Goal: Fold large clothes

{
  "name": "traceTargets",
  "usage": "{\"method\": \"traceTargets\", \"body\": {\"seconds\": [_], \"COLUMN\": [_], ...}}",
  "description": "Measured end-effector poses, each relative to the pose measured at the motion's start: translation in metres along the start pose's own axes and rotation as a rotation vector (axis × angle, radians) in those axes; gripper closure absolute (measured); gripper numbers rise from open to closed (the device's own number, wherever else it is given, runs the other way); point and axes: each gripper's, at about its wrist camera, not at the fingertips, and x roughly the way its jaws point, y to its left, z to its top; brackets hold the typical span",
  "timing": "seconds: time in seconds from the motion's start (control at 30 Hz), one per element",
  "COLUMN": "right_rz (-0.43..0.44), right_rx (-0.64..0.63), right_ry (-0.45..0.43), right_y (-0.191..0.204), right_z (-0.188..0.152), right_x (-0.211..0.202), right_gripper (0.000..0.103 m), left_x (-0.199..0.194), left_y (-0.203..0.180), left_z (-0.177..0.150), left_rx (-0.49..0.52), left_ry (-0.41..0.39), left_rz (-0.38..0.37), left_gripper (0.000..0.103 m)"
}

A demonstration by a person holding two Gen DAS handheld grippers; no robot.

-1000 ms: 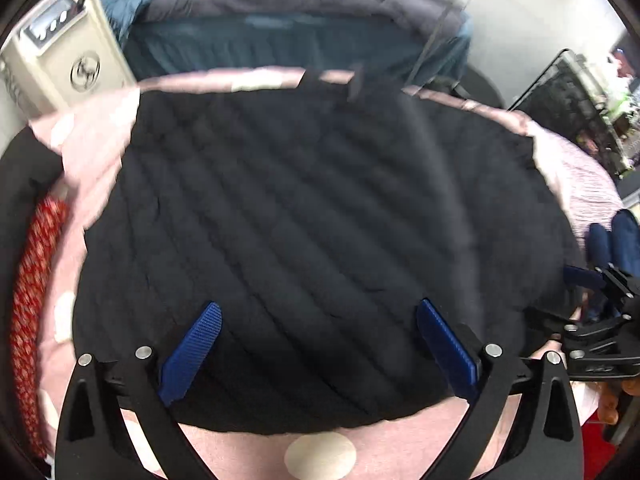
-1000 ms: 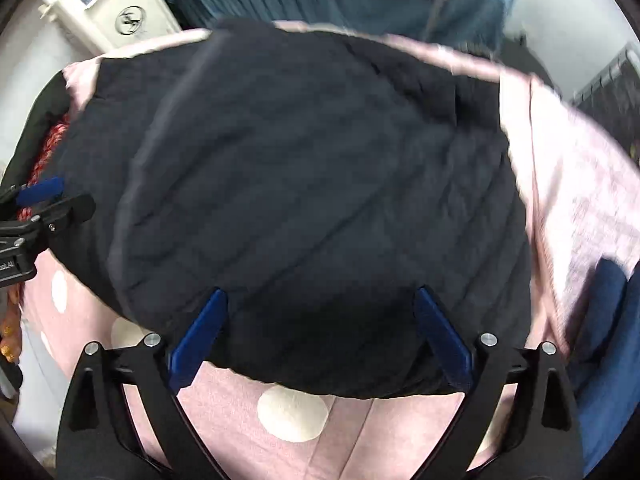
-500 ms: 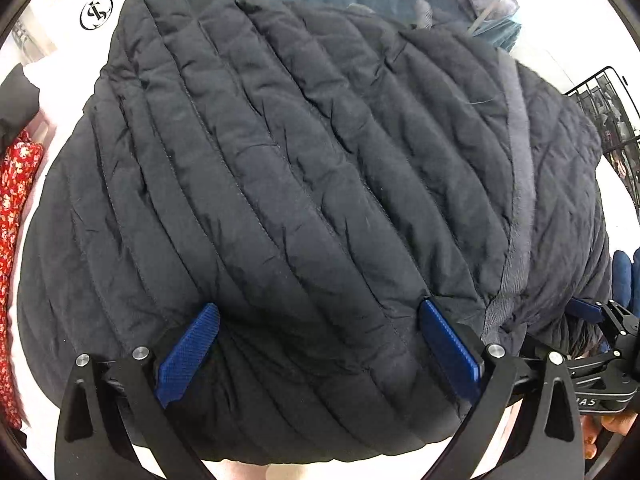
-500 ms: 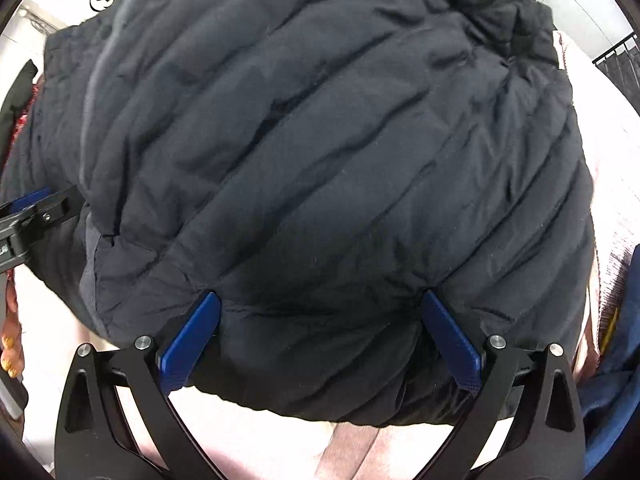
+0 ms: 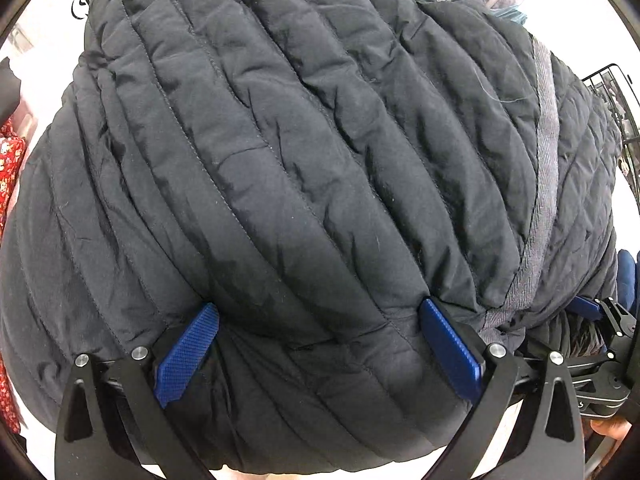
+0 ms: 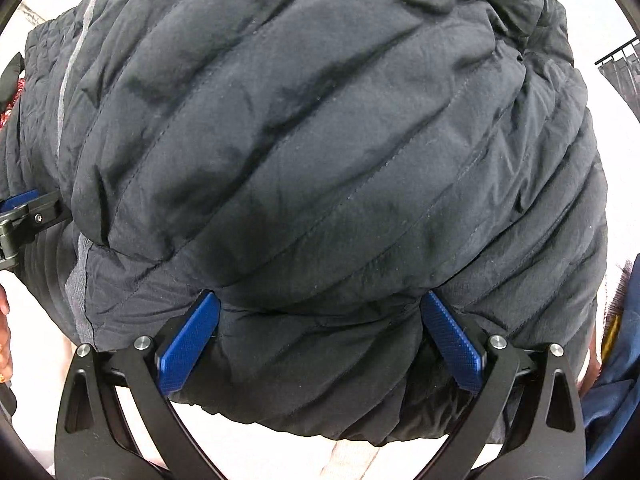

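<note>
A black quilted puffer jacket [image 5: 304, 168] fills the left wrist view and also the right wrist view [image 6: 320, 152]. A grey tape strip [image 5: 544, 168] runs down its right part. My left gripper [image 5: 316, 320] is open, its blue pads wide apart, with the jacket's near edge bulging between them. My right gripper [image 6: 320, 308] is open the same way, pressed into the jacket's near edge. The right gripper also shows at the right edge of the left wrist view [image 5: 596, 312]. The left gripper shows at the left edge of the right wrist view [image 6: 24, 208].
Red patterned cloth [image 5: 8, 168] lies at the far left. A blue garment [image 6: 616, 368] lies at the right. A black wire rack [image 5: 616, 88] stands at the back right. The surface under the jacket is washed out white.
Both grippers have moved forward and down from a view over the whole jacket to its near edge, which now bulges between the open fingers.
</note>
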Motion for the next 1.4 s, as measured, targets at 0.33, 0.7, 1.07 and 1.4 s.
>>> {"method": "traceTargets", "body": {"seconds": [0.33,0.7,1.07,1.4], "right_rz": [0.033,0.163,0.25,0.472], "right_rx": [0.016,0.185,0.398,0.572], "right_ry": [-0.041,-0.213,-0.216,-0.247], "right_y": [-0.009,-0.061,-0.133,-0.17], "right_z": [-0.042,-0.134,-0.205,-0.22], "right_x": [-0.026,-0.077,-0.072,-0.05], "right_gripper": [0.005,0.005,0.005,0.005], "left_x": [-0.017,-0.065,-0.078,-0.074], "left_y": [-0.01,-0.013,0.015,0.051], "left_z": [-0.008,-0.069,-0.124,-0.157], "left_rx": [0.025,0.049,0.02,-0.08], "left_ry": [-0.002,-0.148,-0.137,-0.085], "left_rz": [0.004,0.055,0.037,-0.007], "left_gripper": [0.005,0.006,0.006,0.007]}}
